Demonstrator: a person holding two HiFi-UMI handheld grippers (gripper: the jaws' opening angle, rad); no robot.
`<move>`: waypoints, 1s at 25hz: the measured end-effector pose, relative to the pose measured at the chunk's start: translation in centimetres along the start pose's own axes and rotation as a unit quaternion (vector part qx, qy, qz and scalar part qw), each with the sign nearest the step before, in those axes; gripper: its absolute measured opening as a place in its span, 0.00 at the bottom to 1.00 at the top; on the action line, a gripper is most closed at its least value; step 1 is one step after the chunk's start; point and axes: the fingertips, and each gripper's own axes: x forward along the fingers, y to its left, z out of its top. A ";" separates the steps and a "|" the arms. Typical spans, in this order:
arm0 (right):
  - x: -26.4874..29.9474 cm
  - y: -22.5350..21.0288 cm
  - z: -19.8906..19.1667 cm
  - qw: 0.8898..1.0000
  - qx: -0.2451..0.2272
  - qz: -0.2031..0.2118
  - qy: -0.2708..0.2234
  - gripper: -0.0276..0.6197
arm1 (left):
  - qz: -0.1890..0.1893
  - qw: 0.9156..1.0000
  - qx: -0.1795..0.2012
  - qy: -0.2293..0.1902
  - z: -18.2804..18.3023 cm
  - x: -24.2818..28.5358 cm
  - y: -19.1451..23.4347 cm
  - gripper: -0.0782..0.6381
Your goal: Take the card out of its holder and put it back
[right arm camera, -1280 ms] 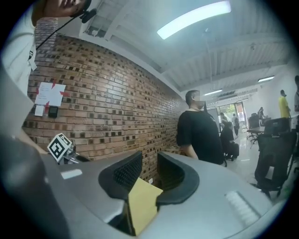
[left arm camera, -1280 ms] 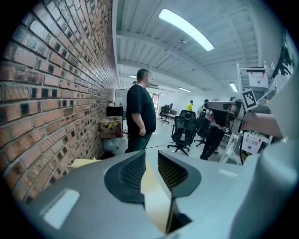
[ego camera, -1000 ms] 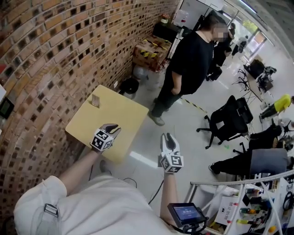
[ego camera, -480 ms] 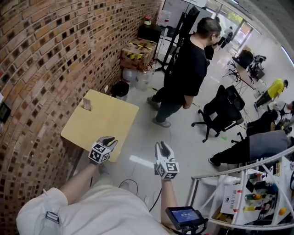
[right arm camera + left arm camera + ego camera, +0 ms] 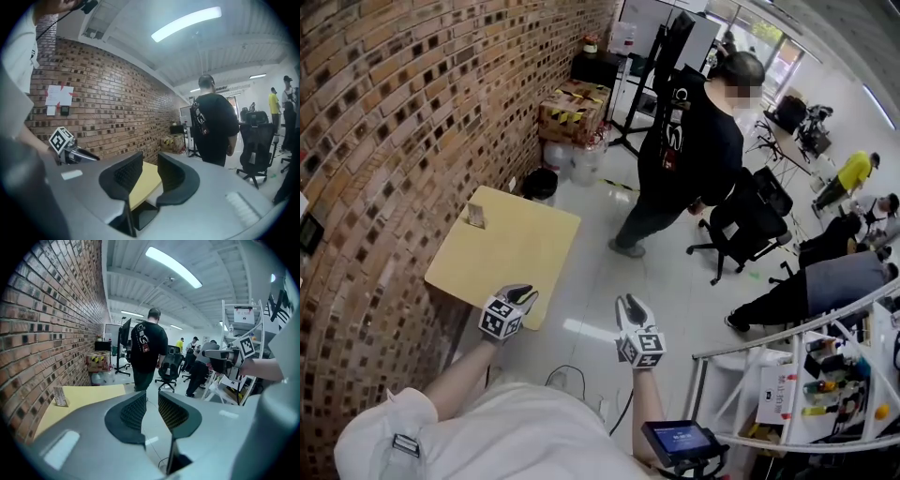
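Note:
A small card in its holder [image 5: 475,217] stands upright near the far left corner of the yellow table [image 5: 516,258], close to the brick wall. In the left gripper view the card holder [image 5: 60,396] shows at the left on the table [image 5: 89,395], well ahead of the jaws. My left gripper [image 5: 525,294] hovers just off the table's near edge; its jaws [image 5: 151,409] stand apart with nothing between them. My right gripper [image 5: 626,304] hangs over the floor to the right of the table, jaws [image 5: 149,172] likewise apart and empty.
A person in black [image 5: 689,150] stands on the floor beyond the table, next to a black office chair [image 5: 750,225]. Taped boxes [image 5: 572,108] and a black bin [image 5: 541,183] sit along the brick wall [image 5: 384,122]. A white rack [image 5: 787,375] is at my right.
The person in black has stepped away to the right, toward the chair. Both grippers sit lower in the head view, the left one now off the table's near edge.

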 end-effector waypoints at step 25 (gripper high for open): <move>2.4 16.0 -2.1 0.999 -0.013 -0.026 0.034 0.19 | -0.046 0.999 0.011 0.000 -4.3 -10.9 9.4 0.25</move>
